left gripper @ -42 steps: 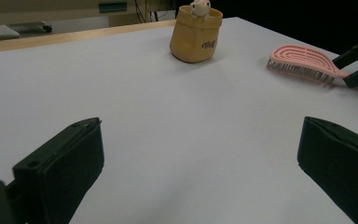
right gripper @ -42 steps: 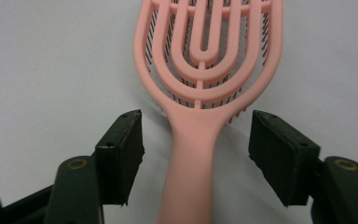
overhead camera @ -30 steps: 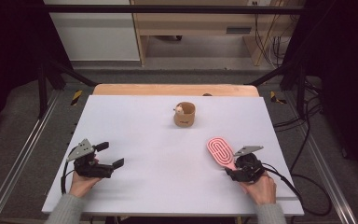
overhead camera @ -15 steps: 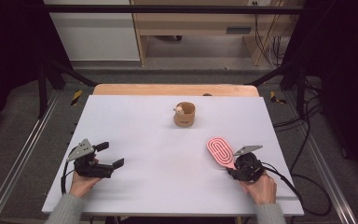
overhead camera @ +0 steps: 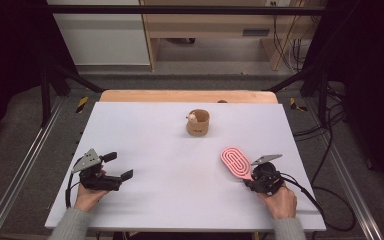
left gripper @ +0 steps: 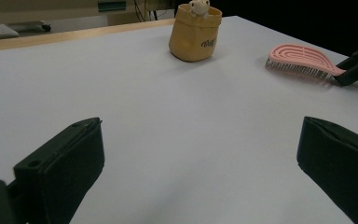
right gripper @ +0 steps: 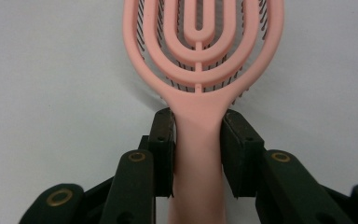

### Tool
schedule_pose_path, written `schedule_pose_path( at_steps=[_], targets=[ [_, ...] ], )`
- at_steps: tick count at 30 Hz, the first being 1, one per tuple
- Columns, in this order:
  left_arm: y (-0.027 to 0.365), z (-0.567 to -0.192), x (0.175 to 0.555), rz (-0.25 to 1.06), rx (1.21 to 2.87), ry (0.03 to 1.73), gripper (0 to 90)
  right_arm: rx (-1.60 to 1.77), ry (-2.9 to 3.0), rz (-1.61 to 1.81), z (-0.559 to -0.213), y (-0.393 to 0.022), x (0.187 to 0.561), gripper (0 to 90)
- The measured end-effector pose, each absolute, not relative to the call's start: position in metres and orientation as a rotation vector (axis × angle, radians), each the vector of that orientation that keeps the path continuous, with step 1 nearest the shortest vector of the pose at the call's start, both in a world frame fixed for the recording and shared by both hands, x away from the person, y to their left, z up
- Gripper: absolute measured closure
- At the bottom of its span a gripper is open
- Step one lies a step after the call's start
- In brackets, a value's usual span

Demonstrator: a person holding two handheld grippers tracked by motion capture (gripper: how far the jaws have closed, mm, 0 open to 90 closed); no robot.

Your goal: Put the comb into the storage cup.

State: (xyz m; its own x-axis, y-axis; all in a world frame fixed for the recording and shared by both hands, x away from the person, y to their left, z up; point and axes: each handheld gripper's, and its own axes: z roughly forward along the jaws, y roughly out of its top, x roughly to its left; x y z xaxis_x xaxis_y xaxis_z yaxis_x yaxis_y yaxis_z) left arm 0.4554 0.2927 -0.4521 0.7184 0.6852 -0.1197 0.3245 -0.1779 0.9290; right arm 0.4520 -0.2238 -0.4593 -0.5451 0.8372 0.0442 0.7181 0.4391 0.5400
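A pink hairbrush (overhead camera: 235, 160) lies bristles down on the white table (overhead camera: 180, 205), at the right. My right gripper (overhead camera: 250, 177) comes at it from the near side. In the right gripper view its jaws have just been closing, and both pads now press the sides of the brush handle (right gripper: 199, 140), so my right gripper (right gripper: 198, 135) is shut on it. The brush head (right gripper: 200, 46) points away from me. My left gripper (overhead camera: 119, 166) rests at the near left, open with nothing between its jaws (left gripper: 200, 158). From there I see the brush (left gripper: 303, 56) and the right gripper (left gripper: 354, 70) far right.
A tan cup (overhead camera: 198, 123) with a small white figure in it stands at the middle back of the table, also in the left gripper view (left gripper: 195, 32). A wooden strip (overhead camera: 180, 96) runs along the far edge. Cables trail off the right side.
Both hands and the brush keep their places. Any narrowing of the right jaws is too small to make out from above.
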Motion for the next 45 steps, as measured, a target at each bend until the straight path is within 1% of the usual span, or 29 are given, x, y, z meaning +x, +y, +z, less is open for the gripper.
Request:
schedule_pose_path(
  at_steps=[11,25,45],
  targets=[
    [0.293,-0.452,0.455,0.391,1.776,0.798,0.7,1.362,2.458,0.766,-0.458,-0.225,0.452,68.8],
    [0.293,-0.452,0.455,0.392,1.776,0.798,0.8,1.341,2.424,0.860,-0.448,-0.228,0.447,69.5],
    [0.289,-0.452,0.455,0.391,1.780,0.808,0.9,1.232,2.396,0.994,-0.438,-0.226,0.443,69.4]
  ],
)
